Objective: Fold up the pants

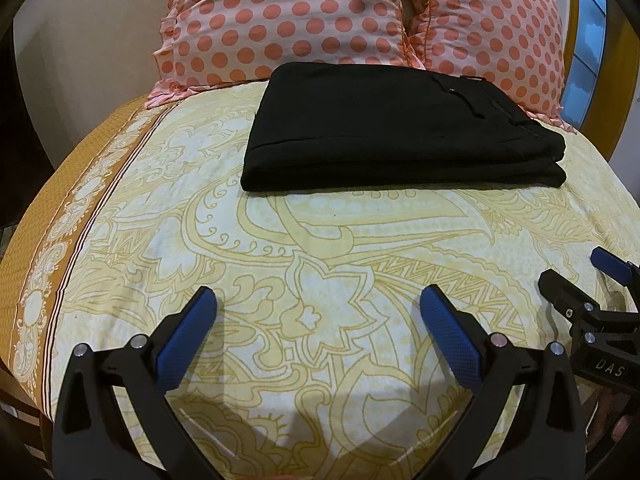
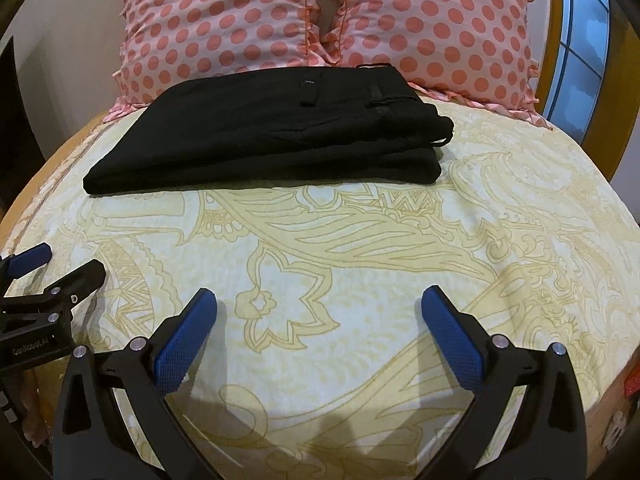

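The jaws of the left gripper (image 1: 318, 300) are spread wide, and nothing is held between the blue pads (image 1: 182, 340). The jaws of the right gripper (image 2: 319, 300) are spread just as wide, and they too are empty. Both grippers are held low over the near part of the bedsheet (image 1: 320, 248), pointed forward toward the head of the bed, side by side and apart from each other. Neither is touching the pants.

The black pants (image 1: 396, 128) are seen folded into a flat, layered rectangle, laid on the sheet well ahead of both grippers, just in front of the two polka-dot pillows (image 1: 288, 20). The long axis of the bundle runs across the bed, left to right. The waistband end, with its belt loops, is turned to the right, where the stacked layers are visible at the edge.

In the left wrist view the brown patterned border of the sheet (image 1: 52, 248) is shown along the left bed edge, and part of the right gripper is seen at the far right. In the right wrist view the back pocket flap (image 2: 307, 92) of the pants is shown more plainly, and a window (image 2: 584, 28) is seen at upper right.
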{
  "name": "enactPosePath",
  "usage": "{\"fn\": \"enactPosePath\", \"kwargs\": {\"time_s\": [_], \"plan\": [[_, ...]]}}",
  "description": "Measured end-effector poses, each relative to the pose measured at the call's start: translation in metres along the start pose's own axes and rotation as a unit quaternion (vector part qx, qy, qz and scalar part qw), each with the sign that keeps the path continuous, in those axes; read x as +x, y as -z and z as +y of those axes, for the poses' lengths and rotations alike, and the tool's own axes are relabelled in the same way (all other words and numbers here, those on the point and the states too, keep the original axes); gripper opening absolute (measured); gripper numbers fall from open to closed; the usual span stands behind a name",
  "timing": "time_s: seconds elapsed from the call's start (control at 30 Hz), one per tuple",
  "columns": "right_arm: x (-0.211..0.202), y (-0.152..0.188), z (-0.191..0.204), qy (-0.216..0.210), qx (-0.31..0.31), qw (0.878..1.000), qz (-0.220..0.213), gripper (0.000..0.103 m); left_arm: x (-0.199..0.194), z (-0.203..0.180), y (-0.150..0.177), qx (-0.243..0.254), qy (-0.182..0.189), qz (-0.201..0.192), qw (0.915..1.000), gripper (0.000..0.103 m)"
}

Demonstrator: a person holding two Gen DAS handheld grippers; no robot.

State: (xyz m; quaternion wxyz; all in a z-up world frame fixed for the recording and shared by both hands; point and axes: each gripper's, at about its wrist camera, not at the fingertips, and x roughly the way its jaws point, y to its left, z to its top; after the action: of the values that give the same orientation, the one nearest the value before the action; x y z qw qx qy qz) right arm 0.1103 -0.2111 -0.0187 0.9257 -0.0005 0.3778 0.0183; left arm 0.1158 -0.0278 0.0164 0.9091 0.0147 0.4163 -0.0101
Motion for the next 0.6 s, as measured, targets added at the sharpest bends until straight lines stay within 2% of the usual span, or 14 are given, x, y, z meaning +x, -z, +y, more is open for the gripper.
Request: {"fn": "enactPosePath", "kwargs": {"time_s": [0.6], "plan": [[0.0006,-0.0007,0.0014,0.001,0.001,1.000,0.001,0.102,-0.0002,0.0004,-0.0001,-0.009,-0.006,0.003,0.9999,0.101]]}}
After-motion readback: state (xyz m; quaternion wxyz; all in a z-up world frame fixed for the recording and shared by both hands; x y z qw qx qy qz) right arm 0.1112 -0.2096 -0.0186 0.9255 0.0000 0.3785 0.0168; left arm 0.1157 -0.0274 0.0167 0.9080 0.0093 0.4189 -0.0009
